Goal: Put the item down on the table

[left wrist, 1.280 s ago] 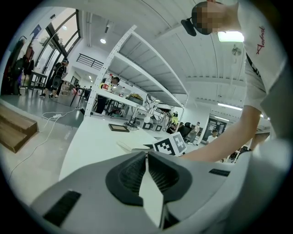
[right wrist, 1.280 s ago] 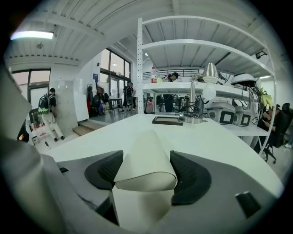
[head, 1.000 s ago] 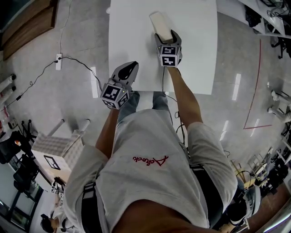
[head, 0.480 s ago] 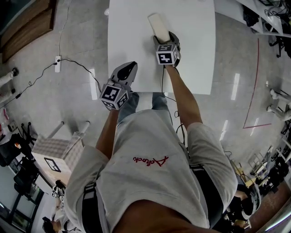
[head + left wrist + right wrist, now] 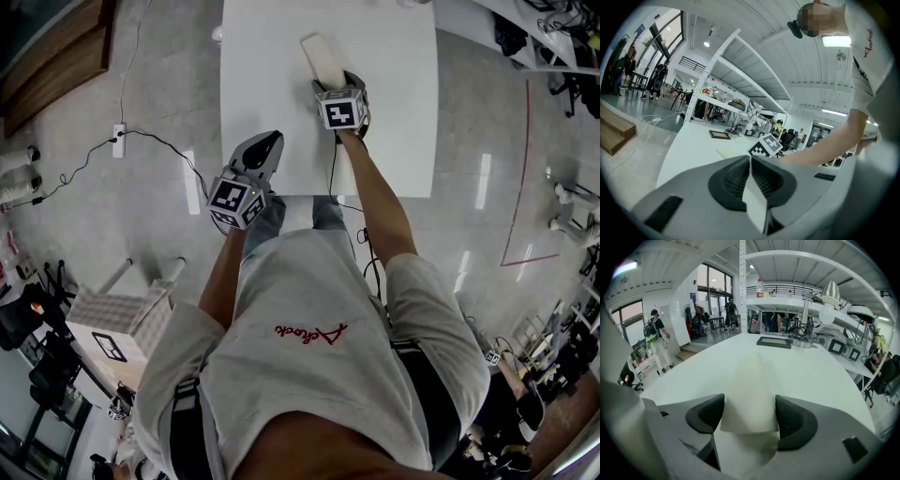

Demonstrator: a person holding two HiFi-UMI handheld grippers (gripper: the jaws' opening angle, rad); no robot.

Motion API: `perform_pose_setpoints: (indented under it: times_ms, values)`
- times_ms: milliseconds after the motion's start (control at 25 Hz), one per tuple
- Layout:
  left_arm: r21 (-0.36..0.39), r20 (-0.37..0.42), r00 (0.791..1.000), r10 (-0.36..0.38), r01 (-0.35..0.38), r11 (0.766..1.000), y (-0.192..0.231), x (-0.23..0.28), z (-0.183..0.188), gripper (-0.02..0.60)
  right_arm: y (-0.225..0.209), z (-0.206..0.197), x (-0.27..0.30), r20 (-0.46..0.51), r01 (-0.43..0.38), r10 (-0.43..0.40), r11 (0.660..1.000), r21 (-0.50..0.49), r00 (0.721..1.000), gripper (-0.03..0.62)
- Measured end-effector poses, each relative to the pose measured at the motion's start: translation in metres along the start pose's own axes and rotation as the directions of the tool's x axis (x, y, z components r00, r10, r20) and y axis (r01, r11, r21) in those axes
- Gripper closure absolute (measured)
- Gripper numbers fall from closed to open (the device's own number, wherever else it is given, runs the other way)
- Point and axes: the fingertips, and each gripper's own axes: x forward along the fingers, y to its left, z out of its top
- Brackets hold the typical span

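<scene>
The item (image 5: 321, 54) is a pale cream oblong block lying flat on the white table (image 5: 262, 84). My right gripper (image 5: 336, 82) reaches to its near end. In the right gripper view the block (image 5: 750, 380) sits between the two dark pads (image 5: 705, 413), and the jaws of my right gripper (image 5: 750, 417) are opening wide around it. My left gripper (image 5: 263, 147) hangs shut at the table's near edge, holding nothing. In the left gripper view its jaws (image 5: 751, 176) meet, and the block (image 5: 725, 152) shows beyond them.
A dark flat frame (image 5: 774, 342) and a desk lamp with equipment (image 5: 808, 336) stand at the table's far end. A power strip (image 5: 119, 138) with a cable lies on the floor to the left. A white box (image 5: 112, 314) stands at lower left.
The right gripper and the block have shifted slightly left and farther over the table. The left gripper has barely moved.
</scene>
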Motion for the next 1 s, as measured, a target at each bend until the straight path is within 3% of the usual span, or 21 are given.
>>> perform_pose_setpoints:
  times_ms: [320,520,640,880,1000]
  values:
    - [0.006,0.004,1.000,0.001,-0.001,1.000,0.001,0.000,0.002,0.546,-0.005,0.006,-0.008,0.067,0.025,-0.023,0.999,-0.022,0.998,0.229]
    - [0.012,-0.007,1.000,-0.010,0.010,1.000,-0.004,0.005,0.001,0.546,-0.002,0.015,-0.019,0.116,0.013,-0.010,1.000,-0.028,0.993,0.275]
    - [0.018,-0.009,1.000,-0.017,0.017,1.000,-0.006,0.005,0.000,0.546,-0.005,0.020,-0.026,0.158,0.041,-0.036,0.999,-0.032,0.987,0.345]
    - [0.018,-0.013,1.000,-0.024,0.024,1.000,-0.010,0.006,0.000,0.546,-0.017,0.030,-0.040,0.224,0.126,-0.112,0.991,-0.048,0.968,0.586]
    - [0.020,-0.014,1.000,-0.027,0.027,0.999,-0.013,0.006,-0.001,0.546,-0.017,0.027,-0.042,0.225,0.119,-0.106,0.992,-0.045,0.968,0.588]
